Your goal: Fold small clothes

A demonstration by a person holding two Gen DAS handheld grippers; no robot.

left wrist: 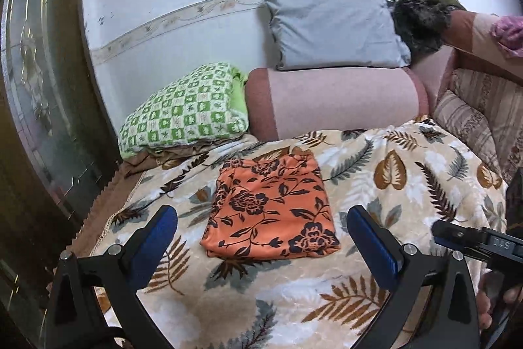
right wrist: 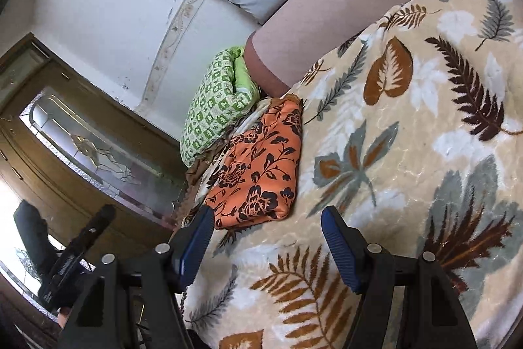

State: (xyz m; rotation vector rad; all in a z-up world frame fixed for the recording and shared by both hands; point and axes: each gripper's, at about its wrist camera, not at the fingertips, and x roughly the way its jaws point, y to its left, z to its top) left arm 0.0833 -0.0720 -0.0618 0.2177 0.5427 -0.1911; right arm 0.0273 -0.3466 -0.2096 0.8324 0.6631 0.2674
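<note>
A: Left wrist view: left gripper (left wrist: 261, 229) has its fingers spread, nothing between them. The orange floral garment (left wrist: 269, 208) lies folded on the leaf-print blanket (left wrist: 408, 185), just ahead.

B: Right wrist view: right gripper (right wrist: 267, 237) fingers also apart and empty, garment (right wrist: 261, 165) near the bed's edge. Risk: a finger snags the plush blanket or nudges the fold open.

Both tools are built alike: the left gripper (left wrist: 261, 229) and the right gripper (right wrist: 267, 226) are made of black angular frames with triangular cut-outs, and silver round screw heads are set at the finger pivots. Blue ribbed pads (right wrist: 340, 251) are fitted to the inner faces of the fingers. White lettering is printed on the black body, too blurred to be read.
</note>
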